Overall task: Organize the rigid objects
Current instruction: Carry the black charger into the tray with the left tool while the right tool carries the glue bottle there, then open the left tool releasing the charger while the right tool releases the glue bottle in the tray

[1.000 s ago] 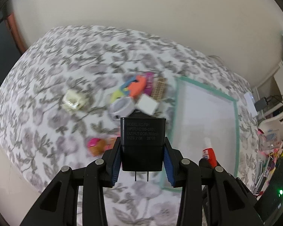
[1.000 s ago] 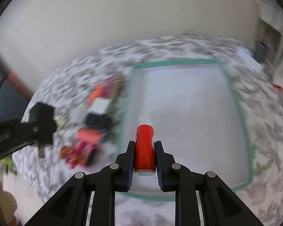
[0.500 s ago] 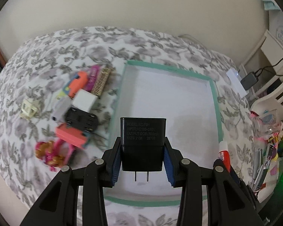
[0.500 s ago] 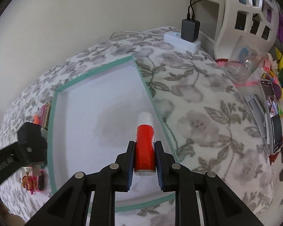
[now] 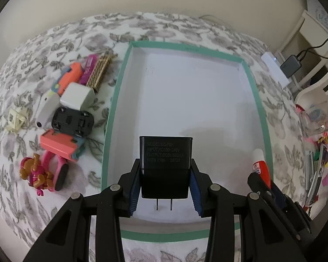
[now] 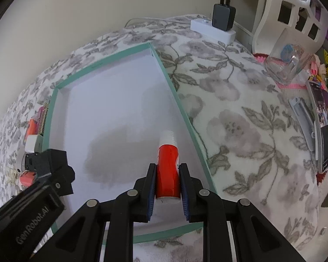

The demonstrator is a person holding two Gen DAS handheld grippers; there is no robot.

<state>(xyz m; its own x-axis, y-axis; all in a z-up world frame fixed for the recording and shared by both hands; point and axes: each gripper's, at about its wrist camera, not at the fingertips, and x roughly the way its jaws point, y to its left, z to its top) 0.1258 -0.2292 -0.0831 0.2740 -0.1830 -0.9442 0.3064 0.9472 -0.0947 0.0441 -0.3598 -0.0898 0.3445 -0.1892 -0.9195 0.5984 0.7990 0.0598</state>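
Left gripper (image 5: 165,187) jaws clamp charger (image 5: 165,166) by flat sides: rigid, light. Right gripper (image 6: 167,187) jaws pinch glue stick (image 6: 167,168): round, likely slippery.

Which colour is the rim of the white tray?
Teal green; the rim shows best in the left wrist view.

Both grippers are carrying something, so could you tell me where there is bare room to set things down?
The white floor of the green-rimmed tray is bare all over. Left of it, the pile of toys crowds the flowered cloth.
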